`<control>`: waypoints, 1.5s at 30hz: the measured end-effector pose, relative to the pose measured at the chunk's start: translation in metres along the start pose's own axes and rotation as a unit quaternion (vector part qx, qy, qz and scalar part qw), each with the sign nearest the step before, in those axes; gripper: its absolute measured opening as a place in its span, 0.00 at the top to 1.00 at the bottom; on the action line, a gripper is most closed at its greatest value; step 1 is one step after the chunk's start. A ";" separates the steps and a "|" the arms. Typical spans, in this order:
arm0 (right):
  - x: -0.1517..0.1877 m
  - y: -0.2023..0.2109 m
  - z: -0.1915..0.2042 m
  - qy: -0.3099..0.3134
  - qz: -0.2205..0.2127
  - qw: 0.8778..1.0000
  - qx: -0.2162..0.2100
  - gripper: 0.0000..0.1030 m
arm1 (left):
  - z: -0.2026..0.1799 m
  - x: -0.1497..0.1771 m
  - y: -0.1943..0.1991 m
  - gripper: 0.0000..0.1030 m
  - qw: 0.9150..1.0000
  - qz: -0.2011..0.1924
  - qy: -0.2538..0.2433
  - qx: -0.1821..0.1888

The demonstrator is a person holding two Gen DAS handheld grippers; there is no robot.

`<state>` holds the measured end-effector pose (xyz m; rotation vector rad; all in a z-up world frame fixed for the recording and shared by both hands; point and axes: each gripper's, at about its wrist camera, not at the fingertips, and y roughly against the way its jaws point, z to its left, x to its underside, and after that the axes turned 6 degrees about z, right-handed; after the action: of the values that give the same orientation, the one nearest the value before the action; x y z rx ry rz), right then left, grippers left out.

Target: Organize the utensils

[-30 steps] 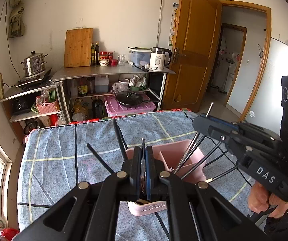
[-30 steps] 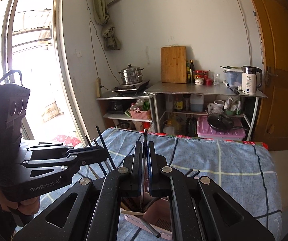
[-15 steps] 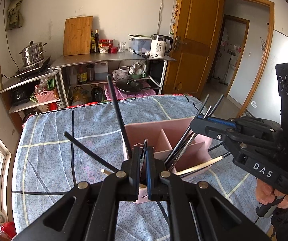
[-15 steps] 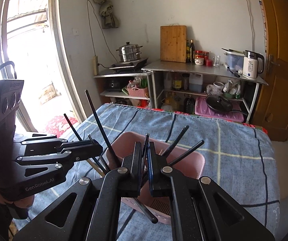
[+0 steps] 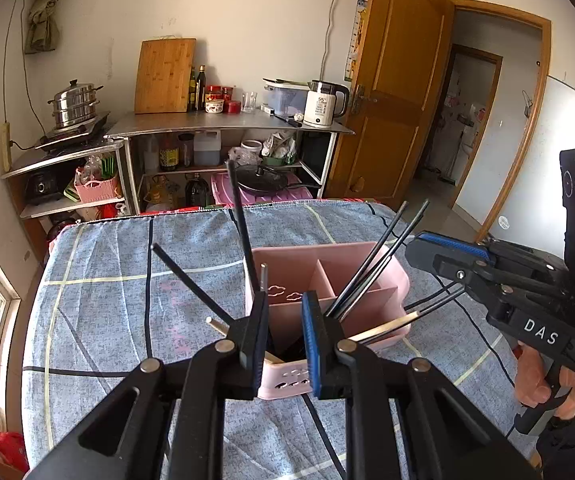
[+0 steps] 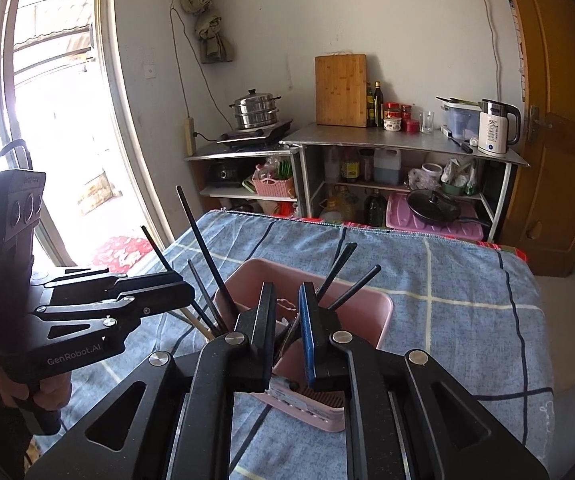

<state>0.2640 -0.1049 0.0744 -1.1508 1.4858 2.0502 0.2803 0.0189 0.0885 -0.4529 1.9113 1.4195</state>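
Clearly "DAS" marks right gripper (image 5: pixel 447 256); "GenRobot.AI" marks left gripper (image 6: pixel 179 292).

A blue checked tablecloth (image 5: pixel 99 304) covers the table, and behind it a steel shelf unit (image 5: pixel 223 126) stands against the wall. On the unit's top a wooden cutting board (image 5: pixel 164 75) leans upright beside dark bottles (image 5: pixel 197 89) and red-lidded jars (image 5: pixel 215 98), with a white electric kettle (image 5: pixel 323 103) toward the brown wooden door (image 5: pixel 397 80). A stacked steel steamer pot (image 6: pixel 256 113) sits on a hob on the lower side shelf, a pink basket (image 6: pixel 273 187) lies below it, and a black pan (image 6: pixel 433 204) rests on a pink tray.
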 end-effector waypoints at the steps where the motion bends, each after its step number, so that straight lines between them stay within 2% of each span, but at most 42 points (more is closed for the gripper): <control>1: 0.001 0.004 0.000 0.000 -0.004 1.000 0.001 0.88 | 0.000 0.001 0.004 0.82 1.000 -0.004 0.001 -0.001; 5: 0.008 0.023 0.002 -0.001 -0.019 1.000 0.003 0.85 | -0.004 0.010 0.020 0.75 1.000 -0.018 0.007 -0.002; 8: 0.020 0.038 0.007 0.002 -0.029 1.000 0.003 0.83 | -0.008 0.021 0.031 0.75 1.000 -0.028 0.011 0.002; 19: 0.083 0.083 0.025 0.010 -0.054 0.998 0.008 0.71 | -0.040 0.087 0.066 0.66 0.998 -0.066 0.005 -0.007; 33: 0.165 0.106 0.042 -0.014 -0.062 0.998 0.029 0.71 | -0.075 0.167 0.074 0.60 0.997 -0.078 0.000 -0.027; 39: 0.185 0.108 0.046 -0.021 -0.056 0.998 0.037 0.71 | -0.078 0.189 0.080 0.60 0.995 -0.089 0.006 -0.034; 45: 0.199 0.108 0.050 -0.026 -0.048 0.998 0.040 0.70 | -0.077 0.202 0.078 0.60 0.996 -0.079 0.014 -0.034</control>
<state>0.0497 -0.1346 -0.0078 -1.1073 1.4466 1.9247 0.0651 -0.0010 0.0098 -0.6441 1.8112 1.3837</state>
